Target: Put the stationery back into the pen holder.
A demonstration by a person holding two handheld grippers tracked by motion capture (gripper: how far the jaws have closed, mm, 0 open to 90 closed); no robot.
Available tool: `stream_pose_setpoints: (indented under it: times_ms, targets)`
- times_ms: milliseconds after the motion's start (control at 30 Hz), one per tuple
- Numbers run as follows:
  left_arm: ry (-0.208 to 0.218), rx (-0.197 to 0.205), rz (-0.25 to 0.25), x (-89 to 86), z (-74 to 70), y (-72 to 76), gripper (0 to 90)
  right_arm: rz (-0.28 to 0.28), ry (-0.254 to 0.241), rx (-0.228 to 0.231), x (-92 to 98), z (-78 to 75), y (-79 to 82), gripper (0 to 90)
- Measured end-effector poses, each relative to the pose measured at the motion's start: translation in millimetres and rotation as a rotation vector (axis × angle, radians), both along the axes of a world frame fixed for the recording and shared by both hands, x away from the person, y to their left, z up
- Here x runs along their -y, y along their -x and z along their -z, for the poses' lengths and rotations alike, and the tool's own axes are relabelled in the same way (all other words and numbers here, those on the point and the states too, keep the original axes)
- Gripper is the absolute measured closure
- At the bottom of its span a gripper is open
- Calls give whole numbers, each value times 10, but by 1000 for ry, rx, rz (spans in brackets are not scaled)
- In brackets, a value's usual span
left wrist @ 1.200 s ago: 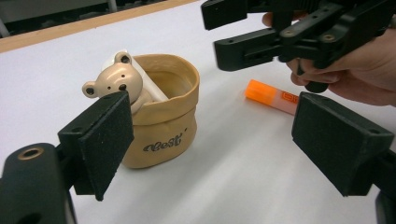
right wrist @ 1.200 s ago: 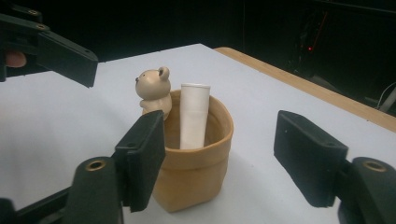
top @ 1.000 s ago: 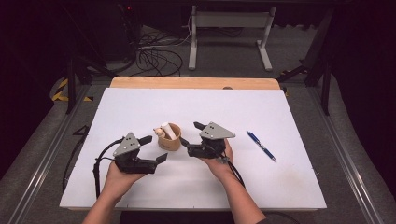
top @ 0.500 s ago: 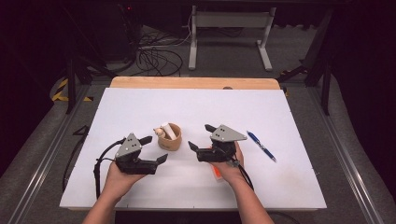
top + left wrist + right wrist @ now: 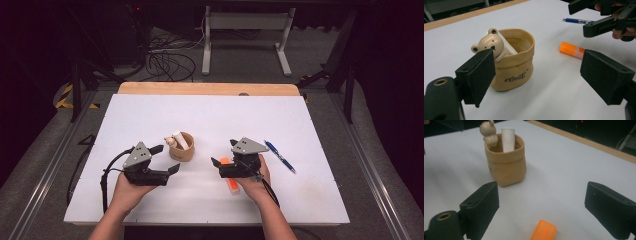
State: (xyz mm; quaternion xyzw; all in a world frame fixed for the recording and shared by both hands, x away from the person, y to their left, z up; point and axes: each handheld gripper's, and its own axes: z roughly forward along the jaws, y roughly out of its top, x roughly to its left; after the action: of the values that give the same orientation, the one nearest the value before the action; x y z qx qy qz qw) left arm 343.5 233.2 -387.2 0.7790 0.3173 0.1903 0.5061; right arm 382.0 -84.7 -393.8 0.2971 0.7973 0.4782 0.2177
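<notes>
Right gripper [image 5: 223, 153] slid right, jaws opening, half-hiding orange marker [image 5: 232, 186].

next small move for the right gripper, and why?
Probably lower the right gripper onto the orange marker and close. Its jaws have just been opening, with nothing between them, and the marker lies flat on the table just below and between the jaw tips. The bear pen holder already holds a white tube, so the marker likely goes there next.
</notes>
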Motion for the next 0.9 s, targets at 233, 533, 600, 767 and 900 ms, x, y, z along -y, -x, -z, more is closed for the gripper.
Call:
stream_pose_setpoints:
  times_ms: [233, 533, 600, 767, 900]
  targets:
    - [-4, -9, -11, -21, 17, 5, 134, 17, 48, -50, -44, 75, -68, 185]
    - [-12, 3, -26, -55, 17, 34, 133, 63, 110, -115, -78, 123, -142, 255]
    - [-3, -11, -28, -57, 22, 42, 133, 76, 118, -132, -73, 131, -157, 270]
    - [-4, -14, -25, -53, 25, 53, 133, 91, 141, -169, -74, 165, -180, 302]
    - [-12, -8, -27, -74, 27, 79, 133, 90, 165, -187, -121, 158, -181, 336]
